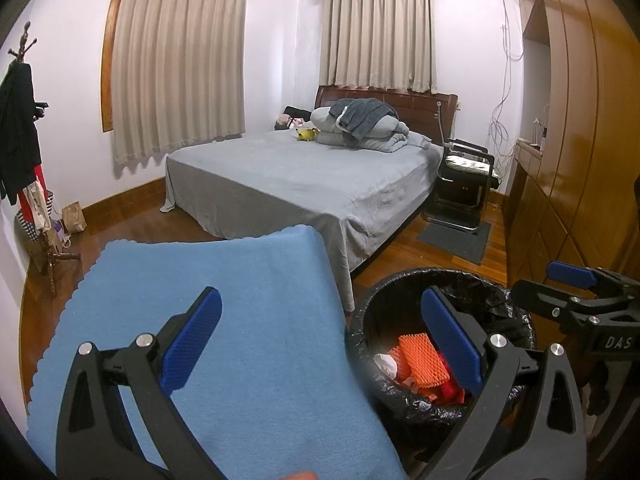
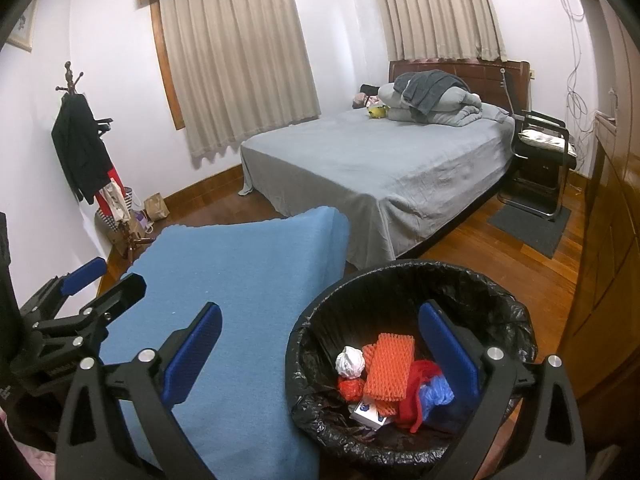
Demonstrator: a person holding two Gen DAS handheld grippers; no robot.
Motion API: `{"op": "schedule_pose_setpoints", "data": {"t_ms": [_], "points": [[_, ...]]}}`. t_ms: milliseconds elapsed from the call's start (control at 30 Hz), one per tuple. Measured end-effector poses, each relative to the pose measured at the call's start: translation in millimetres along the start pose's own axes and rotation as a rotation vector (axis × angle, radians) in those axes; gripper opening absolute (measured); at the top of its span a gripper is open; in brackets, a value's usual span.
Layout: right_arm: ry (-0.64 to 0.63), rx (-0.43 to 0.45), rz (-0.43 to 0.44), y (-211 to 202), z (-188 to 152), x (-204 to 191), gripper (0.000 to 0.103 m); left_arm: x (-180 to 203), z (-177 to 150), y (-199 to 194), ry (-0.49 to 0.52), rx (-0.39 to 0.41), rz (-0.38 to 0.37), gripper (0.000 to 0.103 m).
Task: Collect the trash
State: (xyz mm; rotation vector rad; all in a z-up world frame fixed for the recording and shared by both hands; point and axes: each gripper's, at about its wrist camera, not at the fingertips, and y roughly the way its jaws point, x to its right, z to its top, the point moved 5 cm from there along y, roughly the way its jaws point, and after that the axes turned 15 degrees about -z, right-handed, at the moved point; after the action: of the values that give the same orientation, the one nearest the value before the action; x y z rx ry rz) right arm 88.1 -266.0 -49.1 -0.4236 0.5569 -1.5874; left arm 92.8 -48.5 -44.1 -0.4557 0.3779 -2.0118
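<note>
A bin with a black liner [image 1: 400,280] [image 2: 400,268] stands on the floor beside a blue cloth-covered surface [image 1: 220,320] [image 2: 248,300]. Inside lie an orange foam net [image 1: 424,360] [image 2: 388,364], a white crumpled ball [image 1: 386,364] [image 2: 350,362], a red bag [image 2: 350,388], a blue bag [image 2: 438,392] and a small white box [image 2: 370,414]. My left gripper [image 1: 322,340] [image 2: 102,282] is open and holds nothing, straddling the cloth's edge and the bin. My right gripper [image 2: 320,354] [image 1: 552,284] is open too, with its right finger over the bin.
A bed with a grey sheet [image 1: 300,176] fills the middle of the room, with folded bedding at its head. A black chair [image 1: 464,176] and a dark mat [image 1: 456,240] sit to its right. A wooden wardrobe [image 1: 572,140] lines the right wall. A coat rack [image 1: 24,140] stands at the left.
</note>
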Motion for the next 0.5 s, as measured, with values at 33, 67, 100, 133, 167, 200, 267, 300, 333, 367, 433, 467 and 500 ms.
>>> {"op": "schedule_pose_setpoints", "data": {"t_ms": [33, 67, 100, 133, 167, 200, 267, 300, 333, 367, 433, 467, 500], "points": [[0.000, 0.001, 0.000, -0.3, 0.0, -0.2, 0.097, 0.1, -0.3, 0.3, 0.000, 0.000, 0.001, 0.097], [0.000, 0.002, 0.000, -0.5, 0.0, -0.2, 0.097, 0.2, -0.4, 0.3, 0.000, 0.000, 0.000, 0.097], [0.000, 0.002, -0.001, -0.3, 0.1, -0.4, 0.097, 0.1, -0.3, 0.2, -0.001, 0.000, 0.000, 0.097], [0.000, 0.002, 0.000, -0.3, 0.0, -0.4, 0.097, 0.3, -0.6, 0.3, -0.002, 0.000, 0.000, 0.097], [0.000, 0.002, -0.001, -0.3, -0.2, -0.4, 0.097, 0.4, -0.6, 0.2, -0.001, 0.000, 0.000, 0.097], [0.000, 0.002, -0.001, -0.2, -0.4, -0.5, 0.097, 0.5, -0.4, 0.3, 0.000, 0.000, 0.001, 0.097], [0.000, 0.002, -0.001, -0.4, -0.2, -0.6, 0.097, 0.3, -0.7, 0.3, -0.001, 0.000, 0.001, 0.097], [0.000, 0.001, -0.001, -0.5, -0.3, -0.6, 0.097, 0.3, -1.0, 0.4, -0.001, 0.000, 0.000, 0.097], [0.000, 0.002, -0.001, -0.5, -0.1, -0.6, 0.097, 0.3, -1.0, 0.5, 0.000, 0.000, 0.001, 0.097], [0.000, 0.003, 0.000, -0.6, -0.1, -0.7, 0.097, 0.4, -1.0, 0.3, 0.000, -0.001, 0.002, 0.097], [0.000, 0.003, -0.001, -0.4, 0.0, -0.7, 0.097, 0.3, -1.1, 0.4, -0.001, 0.000, 0.001, 0.097], [0.000, 0.003, -0.001, -0.4, -0.1, -0.7, 0.097, 0.3, -1.2, 0.4, -0.001, 0.001, 0.000, 0.097], [0.000, 0.003, -0.001, -0.3, -0.3, -0.7, 0.097, 0.4, -1.2, 0.4, 0.000, 0.001, 0.001, 0.097]]}}
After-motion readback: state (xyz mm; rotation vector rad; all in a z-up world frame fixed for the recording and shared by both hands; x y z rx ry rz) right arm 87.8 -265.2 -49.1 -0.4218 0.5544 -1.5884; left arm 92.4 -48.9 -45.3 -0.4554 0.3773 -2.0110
